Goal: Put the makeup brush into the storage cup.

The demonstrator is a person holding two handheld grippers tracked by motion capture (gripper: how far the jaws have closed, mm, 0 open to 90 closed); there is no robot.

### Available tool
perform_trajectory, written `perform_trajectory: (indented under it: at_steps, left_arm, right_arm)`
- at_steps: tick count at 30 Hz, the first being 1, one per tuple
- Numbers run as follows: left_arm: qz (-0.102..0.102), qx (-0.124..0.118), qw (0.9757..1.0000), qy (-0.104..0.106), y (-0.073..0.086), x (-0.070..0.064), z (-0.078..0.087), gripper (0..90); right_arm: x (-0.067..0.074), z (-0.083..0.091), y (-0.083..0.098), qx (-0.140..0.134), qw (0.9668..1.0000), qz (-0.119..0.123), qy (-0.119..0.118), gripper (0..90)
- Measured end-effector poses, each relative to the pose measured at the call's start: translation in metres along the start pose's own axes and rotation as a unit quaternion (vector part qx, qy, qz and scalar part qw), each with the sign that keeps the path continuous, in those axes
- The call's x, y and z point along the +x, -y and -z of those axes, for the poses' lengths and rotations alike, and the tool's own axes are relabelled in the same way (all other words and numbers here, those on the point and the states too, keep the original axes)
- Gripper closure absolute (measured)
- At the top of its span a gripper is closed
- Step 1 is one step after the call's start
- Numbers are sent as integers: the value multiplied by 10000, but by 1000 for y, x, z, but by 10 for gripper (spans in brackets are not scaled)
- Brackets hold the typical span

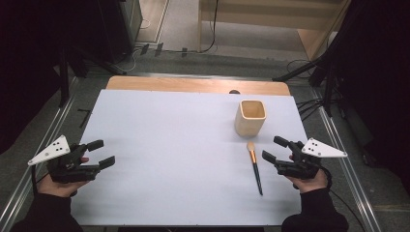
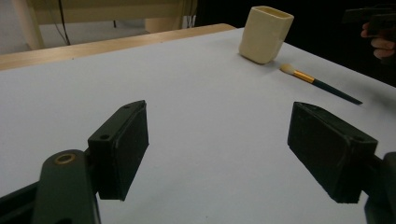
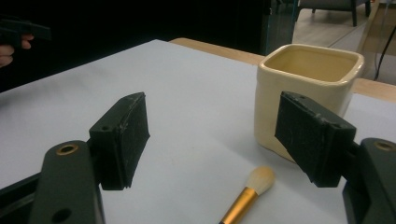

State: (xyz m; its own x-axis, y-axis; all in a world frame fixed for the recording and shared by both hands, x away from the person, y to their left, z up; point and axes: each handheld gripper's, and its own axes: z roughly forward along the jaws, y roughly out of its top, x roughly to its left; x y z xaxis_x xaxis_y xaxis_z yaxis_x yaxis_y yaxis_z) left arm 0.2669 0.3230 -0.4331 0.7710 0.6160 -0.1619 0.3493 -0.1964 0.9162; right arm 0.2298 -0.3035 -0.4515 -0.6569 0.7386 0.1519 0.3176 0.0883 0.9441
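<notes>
Both my tongs stand wide, nothing between the jaws: left gripper (image 1: 100, 153) at the sheet's (image 1: 169, 159) 8 o'clock edge, right gripper (image 1: 274, 149) at 4 o'clock. One brush (image 1: 255, 167) lies just beside my right jaws, bristles towards 12. One cup (image 1: 251, 117) stands just beyond. Bare sheet spreads between my hands.
</notes>
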Motion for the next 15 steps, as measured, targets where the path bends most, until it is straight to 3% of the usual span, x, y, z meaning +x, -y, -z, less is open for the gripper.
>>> perform_trajectory:
  at_steps: [15]
  left_arm:
    - [0, -2, 10000, -3, 0, 0, 0, 212]
  right_arm:
    - [14, -30, -7, 94, 9986, 276, -441, 269]
